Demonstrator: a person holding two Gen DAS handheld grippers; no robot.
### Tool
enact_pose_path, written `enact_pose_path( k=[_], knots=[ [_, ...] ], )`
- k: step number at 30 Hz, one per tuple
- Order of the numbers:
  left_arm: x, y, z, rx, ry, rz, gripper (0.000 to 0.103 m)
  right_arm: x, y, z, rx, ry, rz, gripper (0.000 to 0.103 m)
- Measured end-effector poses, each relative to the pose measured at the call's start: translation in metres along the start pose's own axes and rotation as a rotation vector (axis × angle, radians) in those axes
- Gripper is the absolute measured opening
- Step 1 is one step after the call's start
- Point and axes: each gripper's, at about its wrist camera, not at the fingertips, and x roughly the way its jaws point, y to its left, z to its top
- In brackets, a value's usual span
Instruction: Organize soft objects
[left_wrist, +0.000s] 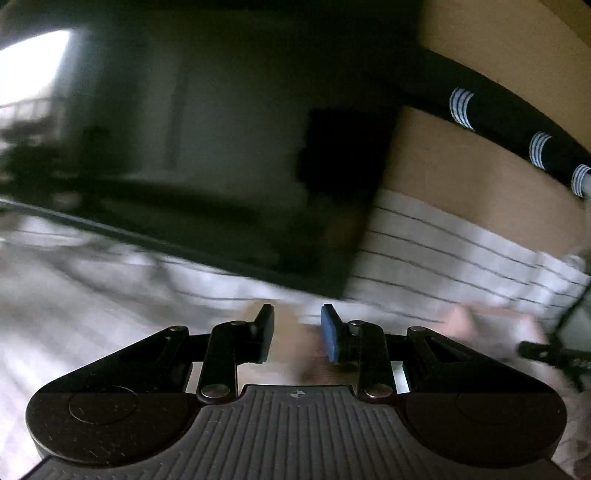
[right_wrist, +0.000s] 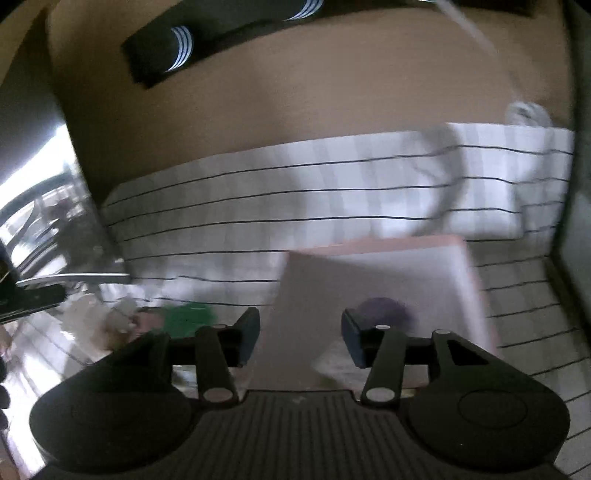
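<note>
Both views are blurred by motion. My right gripper (right_wrist: 300, 338) is open and empty, over the near left corner of a pale pink box (right_wrist: 380, 273) lying on the white striped bedding (right_wrist: 258, 199). A purple soft thing (right_wrist: 384, 310) lies inside the box, just beyond my right fingertip. A green soft thing (right_wrist: 186, 317) lies on the bedding left of the box, beside my left fingertip. My left gripper (left_wrist: 297, 332) is open and empty above the bedding (left_wrist: 443, 251). Something pinkish (left_wrist: 480, 321) shows blurred to its right.
A tan headboard (right_wrist: 295, 103) rises behind the bedding, with a black band with white stripes (right_wrist: 177, 48) across it; the band also shows in the left wrist view (left_wrist: 517, 125). A large dark panel (left_wrist: 207, 155) fills the left wrist view ahead. Shiny metal parts (right_wrist: 44, 221) stand at left.
</note>
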Motion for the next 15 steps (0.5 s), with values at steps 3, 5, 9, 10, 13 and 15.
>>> enact_pose_path(
  k=[3, 5, 9, 10, 13, 15],
  knots=[
    [-0.011, 0.048, -0.001, -0.010, 0.055, 0.079, 0.031, 0.010, 0.049, -0.003, -0.026, 0.011, 0.043, 0.050],
    [-0.010, 0.066, -0.009, -0.004, 0.101, 0.080, 0.031, 0.019, 0.079, -0.007, -0.052, 0.028, 0.064, 0.050],
    [0.008, 0.069, -0.037, -0.004, 0.191, -0.071, 0.031, 0.031, 0.126, -0.027, -0.145, 0.081, 0.079, 0.050],
    [0.016, 0.063, -0.045, -0.006, 0.208, -0.107, 0.031, 0.031, 0.135, -0.034, -0.175, 0.091, 0.081, 0.050],
    [0.035, 0.051, -0.062, -0.010, 0.220, -0.153, 0.031, 0.025, 0.153, -0.058, -0.300, 0.104, 0.075, 0.051],
    [0.050, 0.045, -0.067, -0.019, 0.227, -0.150, 0.031, 0.019, 0.159, -0.073, -0.380, 0.111, 0.054, 0.051]
  ],
)
